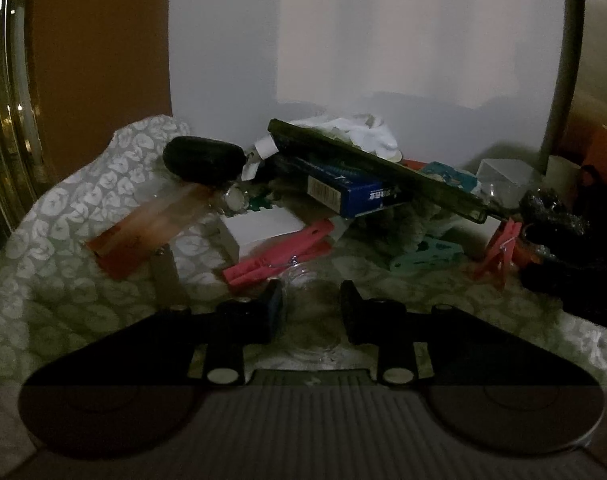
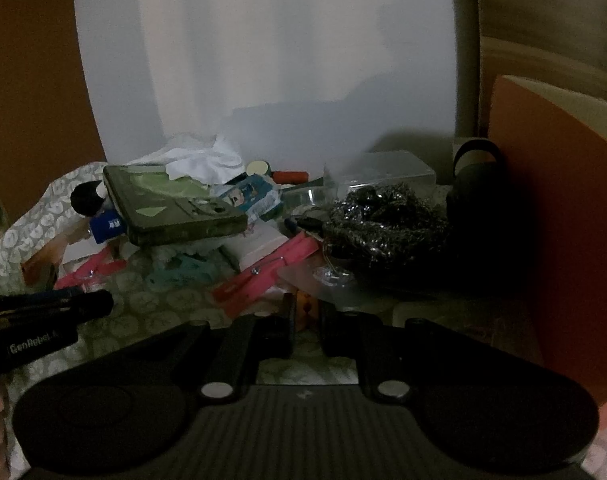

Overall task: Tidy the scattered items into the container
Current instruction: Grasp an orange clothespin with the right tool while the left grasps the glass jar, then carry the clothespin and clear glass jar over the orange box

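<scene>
White "GenRobot" lettering marked the left gripper, jaws spread around a clear jar; right gripper pinched a small orange item; blue box text unreadable amid clutter.

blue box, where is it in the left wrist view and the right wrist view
Left wrist: blue box sits centre, tucked under the long green case.
Right wrist: only its end shows, left of centre, poking out under the same green case.
Shared landmark: the white cloth behind the case.
</scene>
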### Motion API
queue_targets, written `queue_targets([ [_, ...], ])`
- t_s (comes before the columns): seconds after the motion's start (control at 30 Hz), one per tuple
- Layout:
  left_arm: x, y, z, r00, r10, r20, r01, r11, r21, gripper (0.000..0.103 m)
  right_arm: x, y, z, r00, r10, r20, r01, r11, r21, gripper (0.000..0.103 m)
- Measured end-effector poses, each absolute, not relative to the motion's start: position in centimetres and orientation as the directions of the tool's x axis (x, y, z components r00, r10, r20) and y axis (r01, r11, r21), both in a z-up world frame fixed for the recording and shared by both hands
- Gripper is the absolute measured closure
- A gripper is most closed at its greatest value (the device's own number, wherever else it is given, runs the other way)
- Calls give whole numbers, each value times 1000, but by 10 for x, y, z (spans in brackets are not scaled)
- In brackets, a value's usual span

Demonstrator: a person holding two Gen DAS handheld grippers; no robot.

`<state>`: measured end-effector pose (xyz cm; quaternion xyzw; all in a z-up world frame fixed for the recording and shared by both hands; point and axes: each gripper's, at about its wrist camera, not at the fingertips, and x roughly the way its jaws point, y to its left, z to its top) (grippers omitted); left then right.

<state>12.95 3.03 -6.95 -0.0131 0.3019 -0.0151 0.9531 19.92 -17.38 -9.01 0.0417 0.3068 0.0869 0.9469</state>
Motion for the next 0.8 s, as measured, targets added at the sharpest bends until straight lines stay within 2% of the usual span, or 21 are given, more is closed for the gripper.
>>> queue_targets([
  [0.3, 94, 25, -51, 862, -56, -503, 64, 998, -1, 72, 179, -164, -76, 813, 209, -543, -177, 978, 111, 93],
  [0.53, 80, 14, -45, 870, -96, -484, 113, 994, 6, 72, 148, -170, -71, 820, 205, -535, -159, 978, 133, 93],
  [0.8, 64, -10, -25, 893, -155, -422, 172, 985, 4, 72, 109, -187, -46, 875, 168, -455, -120, 984, 133, 93],
])
